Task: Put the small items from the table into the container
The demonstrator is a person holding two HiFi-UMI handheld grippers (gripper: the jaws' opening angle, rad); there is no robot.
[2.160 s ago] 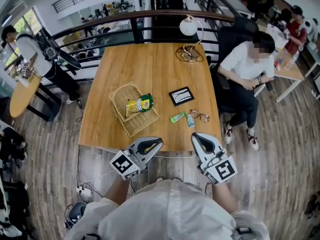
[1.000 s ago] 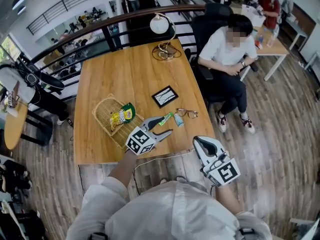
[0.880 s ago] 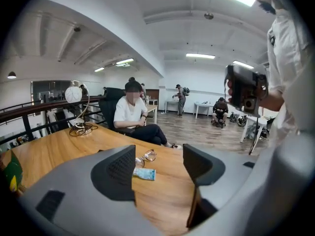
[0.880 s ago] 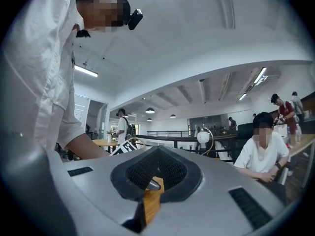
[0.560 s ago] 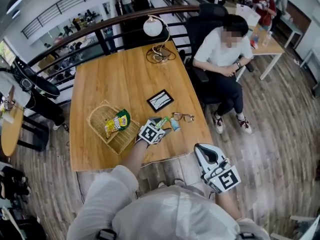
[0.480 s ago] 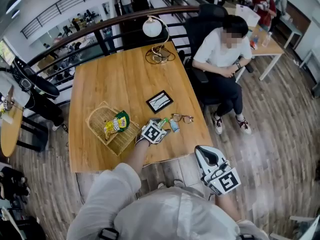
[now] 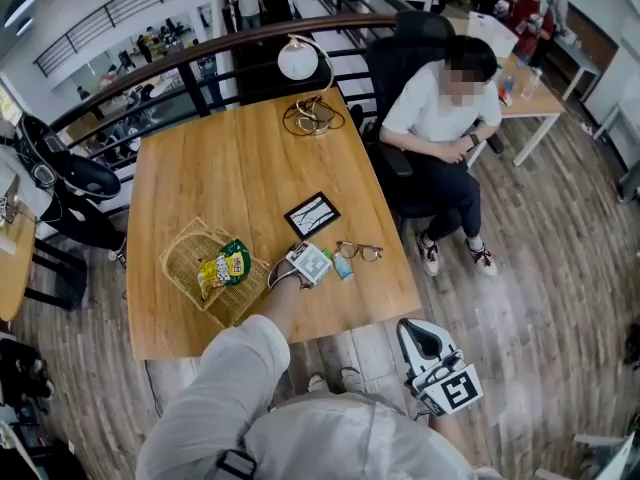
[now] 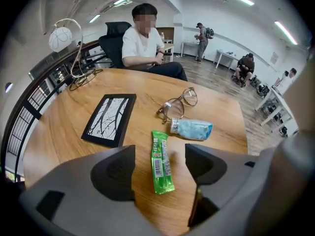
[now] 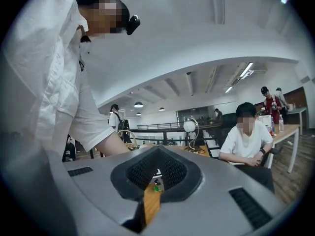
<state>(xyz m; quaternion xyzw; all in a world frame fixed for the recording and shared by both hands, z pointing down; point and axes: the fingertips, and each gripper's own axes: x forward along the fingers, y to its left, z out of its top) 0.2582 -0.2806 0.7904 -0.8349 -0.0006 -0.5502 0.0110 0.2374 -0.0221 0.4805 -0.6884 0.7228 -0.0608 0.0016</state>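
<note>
Container: a woven wicker basket (image 7: 178, 251) sits on the near-left part of the wooden worktop (image 7: 230, 158).
Already in: one yellow-and-green snack bag (image 7: 222, 266) lies inside the basket.
Left on the worktop: a thin green sachet (image 8: 163, 170), a small pale-blue packet (image 8: 193, 129) and a pair of wire-rimmed glasses (image 8: 178, 103) lie close together to the right of the basket, towards the near edge.
Also out: a black picture frame (image 8: 109, 118) lies just beyond them. It may or may not count as a small item.
Left tool (image 8: 160, 154): it points down over the sachet with its jaws opening wide. The sachet lies flat between them and the pads are not on it.
Right tool (image 7: 418, 336): its jaws are closed together on nothing, and it is held off the worktop's near-right edge.
Progress: early, by my judgement. One item is stowed and at least three remain, with the sachet apparently next.
</note>
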